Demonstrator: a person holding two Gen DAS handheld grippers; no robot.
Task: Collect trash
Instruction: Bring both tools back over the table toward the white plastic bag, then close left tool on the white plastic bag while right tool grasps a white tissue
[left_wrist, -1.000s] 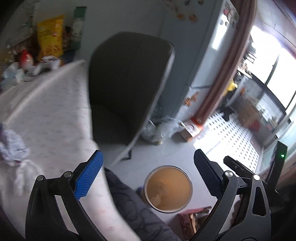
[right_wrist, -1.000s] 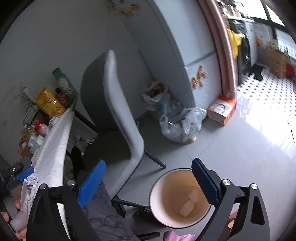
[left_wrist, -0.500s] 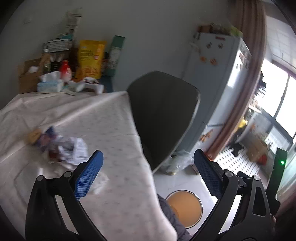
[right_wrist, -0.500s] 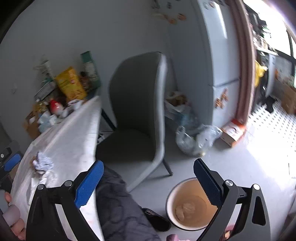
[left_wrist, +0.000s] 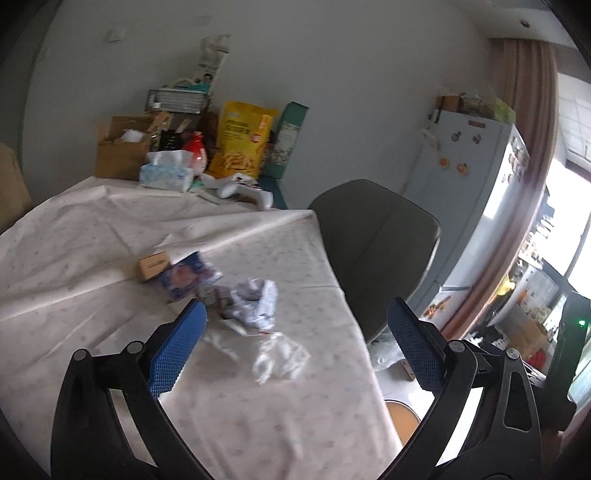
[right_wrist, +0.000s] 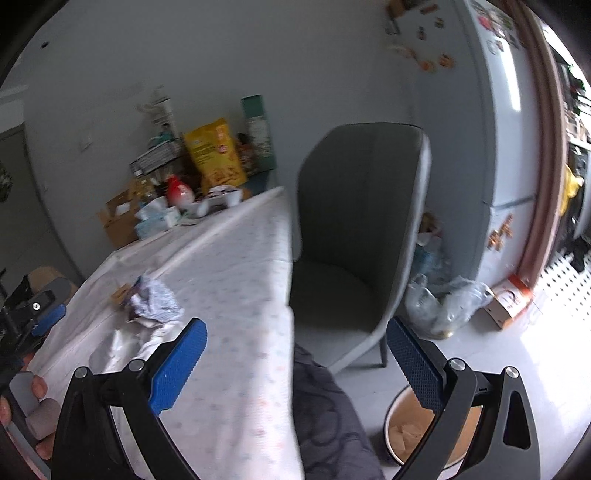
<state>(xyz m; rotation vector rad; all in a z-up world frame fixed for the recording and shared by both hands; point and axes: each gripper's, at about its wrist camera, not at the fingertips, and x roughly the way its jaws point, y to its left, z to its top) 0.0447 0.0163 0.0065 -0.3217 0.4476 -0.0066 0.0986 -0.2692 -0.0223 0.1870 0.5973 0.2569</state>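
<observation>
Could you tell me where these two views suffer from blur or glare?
Left wrist view: crumpled trash on the table is motion-smeared, window blown out. Right wrist view: tablecloth edge and chair smeared, sunlit floor overexposed; both show fisheye bending.

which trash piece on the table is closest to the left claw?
The clear crumpled plastic wrap, lying between the open left claw fingers. The printed crumpled paper, blue wrapper and small cardboard box lie farther back.

A grey chair (right_wrist: 354, 236) stands at the cloth-covered bench (left_wrist: 74, 258), a magnet-dotted fridge (left_wrist: 476, 192) beside a pale wall (left_wrist: 351, 74); daylight floods the grey floor (right_wrist: 524, 369).
</observation>
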